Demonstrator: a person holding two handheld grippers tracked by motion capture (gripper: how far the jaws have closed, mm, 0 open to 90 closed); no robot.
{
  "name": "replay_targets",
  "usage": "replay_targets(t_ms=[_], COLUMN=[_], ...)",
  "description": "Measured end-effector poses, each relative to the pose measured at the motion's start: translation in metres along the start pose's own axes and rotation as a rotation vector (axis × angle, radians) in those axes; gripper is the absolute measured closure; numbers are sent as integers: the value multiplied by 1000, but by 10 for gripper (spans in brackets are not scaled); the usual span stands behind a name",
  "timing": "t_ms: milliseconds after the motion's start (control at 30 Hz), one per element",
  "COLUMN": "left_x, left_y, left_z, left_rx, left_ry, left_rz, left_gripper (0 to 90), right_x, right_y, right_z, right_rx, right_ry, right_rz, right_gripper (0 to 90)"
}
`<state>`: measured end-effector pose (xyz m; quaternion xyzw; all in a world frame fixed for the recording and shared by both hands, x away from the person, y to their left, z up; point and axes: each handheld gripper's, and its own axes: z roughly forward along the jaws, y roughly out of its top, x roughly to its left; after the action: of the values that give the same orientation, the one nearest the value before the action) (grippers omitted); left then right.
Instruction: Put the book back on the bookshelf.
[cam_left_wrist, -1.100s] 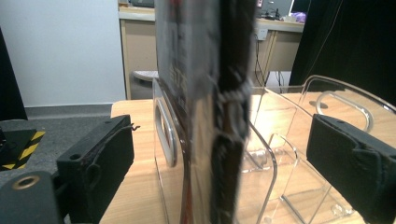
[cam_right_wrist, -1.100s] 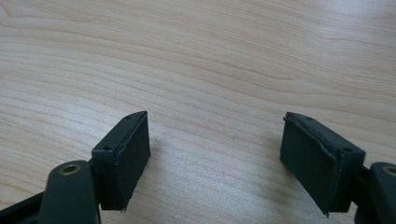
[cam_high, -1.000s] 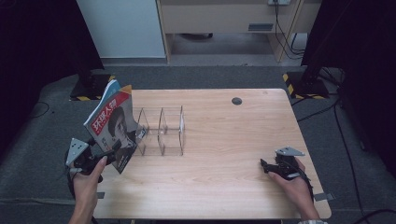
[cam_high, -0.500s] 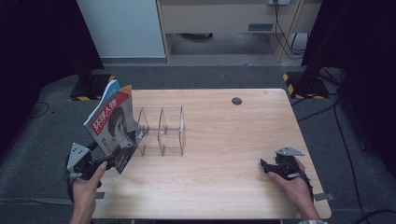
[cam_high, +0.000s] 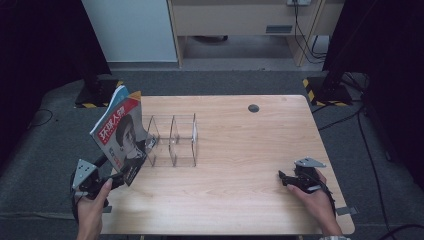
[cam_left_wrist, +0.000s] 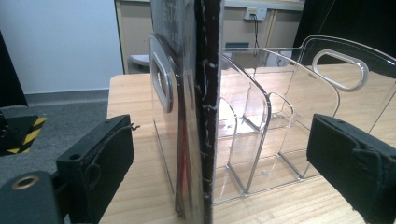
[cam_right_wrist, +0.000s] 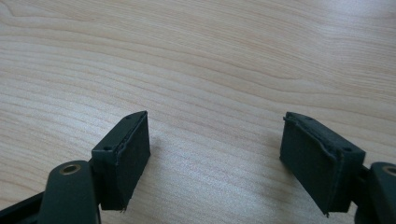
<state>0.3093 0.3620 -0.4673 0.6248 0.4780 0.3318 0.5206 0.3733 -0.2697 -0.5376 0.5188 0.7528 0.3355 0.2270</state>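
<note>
magazine (cam_high: 120, 135): left of centre in the high view, upright and tilted, lower edge on the table (cam_high: 235, 200), leaning on the left end wall of the clear rack (cam_high: 172, 140); in the left gripper view seen edge-on at centre, spine (cam_left_wrist: 208, 107) between the jaws, outside the first divider as far as can be told.

left gripper (cam_high: 112, 181): lower left of the high view, at the magazine's lower corner; jaws wide apart, pads clear of the spine on both sides, nothing clamped.

right gripper (cam_high: 285, 179): lower right of the high view, resting on bare wood, well apart from the rack; jaws apart, empty.

risks, judged:
- magazine unsupported but for the lean; likely to slide along the smooth wood or topple toward the left table edge.
- closing off-centre likely to pinch the rack wall together with the spine, dragging the light rack.
- nudge from either pad before closing likely to tip the magazine.
- rack unbraced, right gripper far off; any push while slotting likely to shift it toward the right.
- glossy cover likely to slip in a shallow grip.
</note>
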Motion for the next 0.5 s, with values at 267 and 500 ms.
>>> replay_targets(t_ms=[267,500], left_x=[-2,-8], left_y=[-5,-13], left_z=[-2,-9], left_rx=[14,38], left_ry=[10,3], left_rz=[-5,5], left_gripper=[65,66], right_x=[0,0], right_y=[0,0], right_z=[0,0], right_rx=[0,0], right_ry=[0,1], right_rz=[0,0], right_gripper=[243,243])
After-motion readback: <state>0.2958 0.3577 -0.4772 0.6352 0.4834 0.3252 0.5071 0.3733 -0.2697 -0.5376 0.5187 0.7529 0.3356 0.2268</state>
